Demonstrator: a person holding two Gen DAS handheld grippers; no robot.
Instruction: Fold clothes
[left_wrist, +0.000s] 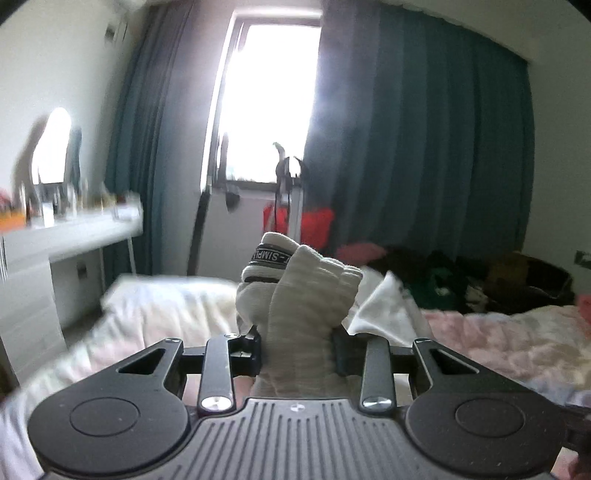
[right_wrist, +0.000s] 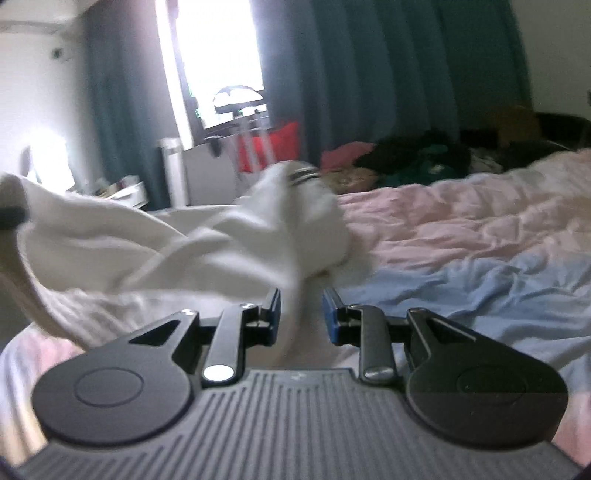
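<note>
White socks (left_wrist: 299, 295) stand clamped upright between the left gripper (left_wrist: 295, 350) fingers.

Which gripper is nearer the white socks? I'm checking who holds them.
Left. The left gripper has its fingers shut on the white socks. The right gripper stands open, blurred white cloth between its fingers; contact unclear.
</note>
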